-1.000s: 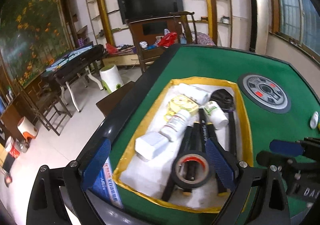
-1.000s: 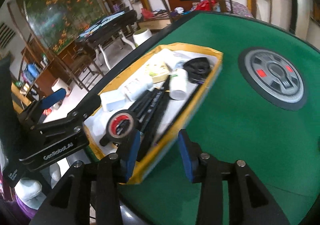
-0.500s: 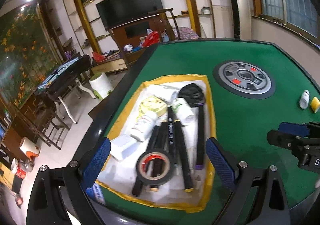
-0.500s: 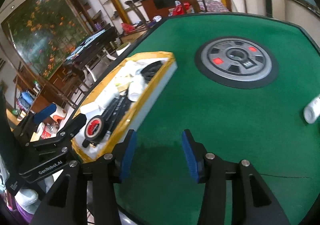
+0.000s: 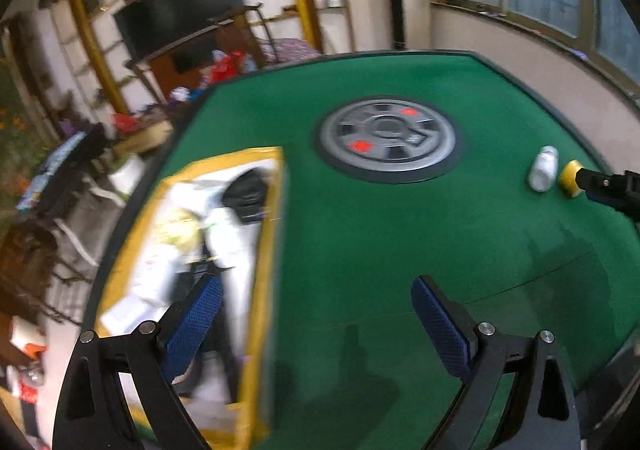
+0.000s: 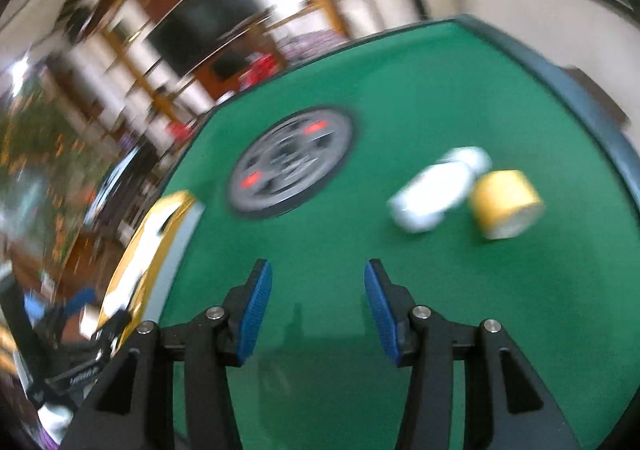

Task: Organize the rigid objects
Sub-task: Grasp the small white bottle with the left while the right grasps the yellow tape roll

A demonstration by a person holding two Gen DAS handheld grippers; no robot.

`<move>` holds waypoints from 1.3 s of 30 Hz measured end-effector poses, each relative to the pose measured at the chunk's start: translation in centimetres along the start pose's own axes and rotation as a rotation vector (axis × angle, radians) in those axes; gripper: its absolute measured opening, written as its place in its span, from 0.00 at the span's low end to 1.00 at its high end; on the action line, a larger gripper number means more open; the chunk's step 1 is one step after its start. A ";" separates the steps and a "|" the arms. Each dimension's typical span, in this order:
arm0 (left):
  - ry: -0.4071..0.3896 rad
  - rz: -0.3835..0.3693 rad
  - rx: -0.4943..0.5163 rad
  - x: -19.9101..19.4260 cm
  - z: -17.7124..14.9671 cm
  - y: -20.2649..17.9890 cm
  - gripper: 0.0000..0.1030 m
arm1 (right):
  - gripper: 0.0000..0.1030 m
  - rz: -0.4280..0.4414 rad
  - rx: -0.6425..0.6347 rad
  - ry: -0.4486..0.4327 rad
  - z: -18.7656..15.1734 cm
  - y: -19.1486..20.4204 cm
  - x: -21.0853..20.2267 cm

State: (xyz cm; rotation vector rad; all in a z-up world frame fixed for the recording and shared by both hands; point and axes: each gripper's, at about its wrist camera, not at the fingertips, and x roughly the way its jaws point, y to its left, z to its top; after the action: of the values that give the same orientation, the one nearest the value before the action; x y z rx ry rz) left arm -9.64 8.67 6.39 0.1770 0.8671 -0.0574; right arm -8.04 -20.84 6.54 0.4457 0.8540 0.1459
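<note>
Left wrist view: green felt table (image 5: 360, 234) w/ dark rim, a round grey disc (image 5: 387, 138) w/ red marks set in its middle. Room behind: black TV, wood-and-gold shelving, tall window on the right, tiled floor w/ chairs at left. Yellow-edged tray (image 5: 264, 250) w/ white lining sits at the table's left side; contents blurred, dark sticks and white bottles inside, can't sort them further. Left gripper (image 5: 316, 314) hangs above the felt beside the tray's right rim, blue ribbed pads wide apart, nothing btwn them. Far right: small white bottle (image 5: 543, 168) lying just beside a yellow tape roll (image 5: 570, 178); the other tool's black tip pokes in next to the roll.

Right wrist view: heavy motion blur. Same felt, disc (image 6: 292, 162) at centre-left, tray corner (image 6: 160, 234) at left edge. White bottle (image 6: 436, 194), smooth plastic cylinder, lies on its side touching or nearly touching the yellow roll (image 6: 505, 210), a short fat cylinder, both ahead-right of the tool. Right gripper (image 6: 318, 306) over bare felt, jaws partly apart and just been opening, empty; pads blue, textured, on black arms w/ silver bolts.
</note>
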 end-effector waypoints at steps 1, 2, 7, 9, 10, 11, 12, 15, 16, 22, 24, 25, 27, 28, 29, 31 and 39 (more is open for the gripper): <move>0.004 -0.024 0.000 0.4 0.4 -0.6 0.95 | 0.49 -0.029 0.040 -0.009 0.4 -1.5 -0.3; 0.007 -0.042 0.000 0.7 0.7 -1.2 0.95 | 0.49 -0.060 0.079 -0.020 0.8 -3.2 -0.6; 0.062 -0.185 -0.007 3.2 2.5 -4.3 0.95 | 0.50 -0.128 0.188 -0.051 2.4 -7.5 0.0; 0.062 -0.220 0.005 3.6 3.2 -5.5 0.95 | 0.50 -0.154 0.190 -0.058 2.9 -7.9 0.7; 0.052 -0.236 0.023 3.8 3.6 -6.4 0.95 | 0.50 -0.177 0.168 -0.059 3.2 -7.7 1.1; 0.047 -0.243 0.039 3.9 3.9 -7.0 0.95 | 0.50 -0.204 0.136 -0.058 3.6 -7.4 1.6; 0.044 -0.246 0.056 4.1 4.2 -7.8 0.95 | 0.50 -0.218 0.110 -0.058 3.8 -7.1 1.9; 0.028 -0.275 0.092 4.4 5.1 -10.0 0.95 | 0.52 -0.244 0.042 -0.049 4.5 -6.4 3.1; 0.023 -0.284 0.104 4.6 5.6 -10.7 0.95 | 0.53 -0.252 0.026 -0.046 4.6 -6.4 3.5; 0.029 -0.337 0.136 6.5 7.7 -14.5 0.95 | 0.53 -0.242 -0.029 -0.018 4.2 -6.6 5.7; 0.032 -0.348 0.141 7.0 8.1 -15.5 0.95 | 0.39 -0.223 -0.065 -0.021 3.8 -6.2 5.8; 0.029 -0.352 0.152 7.2 8.3 -16.1 0.95 | 0.37 -0.209 -0.072 -0.017 3.8 -6.2 5.9; 0.020 -0.358 0.178 7.6 8.6 -17.3 0.95 | 0.37 -0.218 -0.080 -0.024 3.7 -6.1 5.8; 0.017 -0.361 0.190 7.7 8.6 -17.9 0.95 | 0.37 -0.218 -0.075 -0.029 3.6 -6.3 5.6; 0.015 -0.366 0.204 7.8 8.7 -18.4 0.94 | 0.37 -0.219 -0.058 -0.038 3.6 -6.7 5.3; 0.011 -0.377 0.233 8.2 8.8 -19.7 0.94 | 0.37 -0.227 -0.011 -0.072 3.8 -7.6 4.4; 0.043 -0.410 0.347 10.4 8.9 -25.2 0.93 | 0.37 -0.162 0.193 -0.149 4.1 -11.6 2.3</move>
State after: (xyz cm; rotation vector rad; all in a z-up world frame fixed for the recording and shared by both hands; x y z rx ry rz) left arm 0.71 -17.50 0.80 0.3238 0.9214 -0.5911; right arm -4.03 -31.88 2.24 0.5582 0.7563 -0.1187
